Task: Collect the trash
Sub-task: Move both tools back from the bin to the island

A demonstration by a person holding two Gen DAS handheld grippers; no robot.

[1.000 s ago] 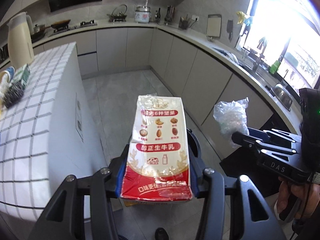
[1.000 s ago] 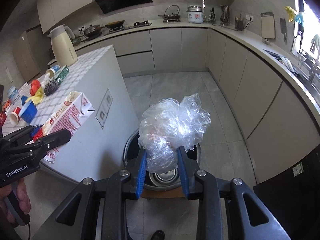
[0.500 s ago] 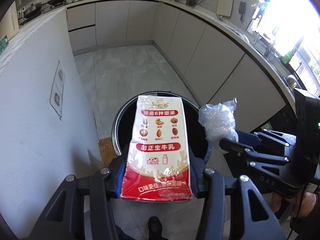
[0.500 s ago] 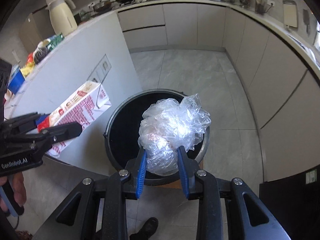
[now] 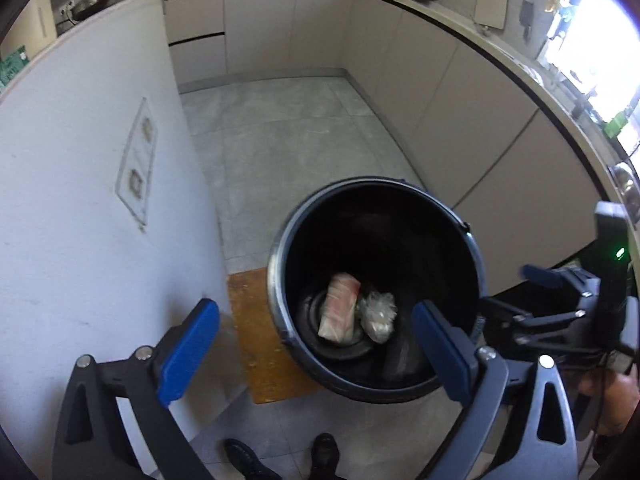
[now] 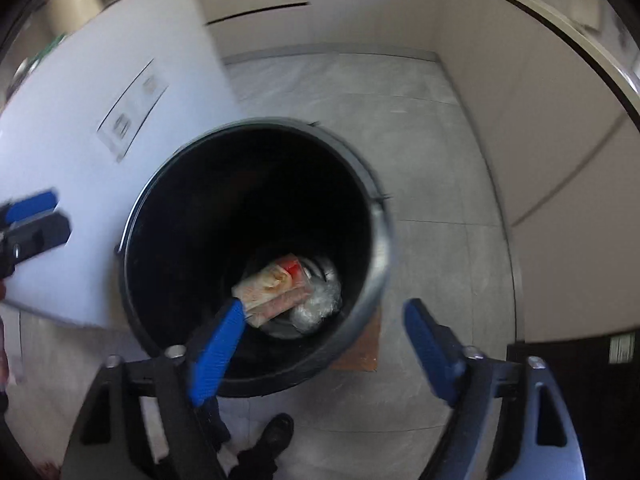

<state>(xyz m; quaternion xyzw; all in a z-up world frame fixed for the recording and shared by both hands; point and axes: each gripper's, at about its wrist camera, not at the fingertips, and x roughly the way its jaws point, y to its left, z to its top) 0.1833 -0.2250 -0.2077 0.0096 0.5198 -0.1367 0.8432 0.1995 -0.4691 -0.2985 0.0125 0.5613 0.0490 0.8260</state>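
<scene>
Fingers (image 5: 188, 340) – both pairs opening, empty | bin (image 5: 276, 264): one carton (image 5: 340, 306), one bag (image 5: 378, 314)

You are standing on a grey tiled floor (image 5: 280, 136) in a kitchen. Beige cabinets (image 5: 400, 72) are curving round the far wall under a pale bench (image 5: 440, 12). Daylight is glaring through the window (image 5: 592, 32) at right. A white island wall (image 5: 80, 200) is rising at left.

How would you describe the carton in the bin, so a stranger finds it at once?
Look into the round black bin standing beside the white island wall. At its bottom lies the carton, next to a crumpled clear plastic bag. The carton alone is boxy, printed red and cream.
</scene>
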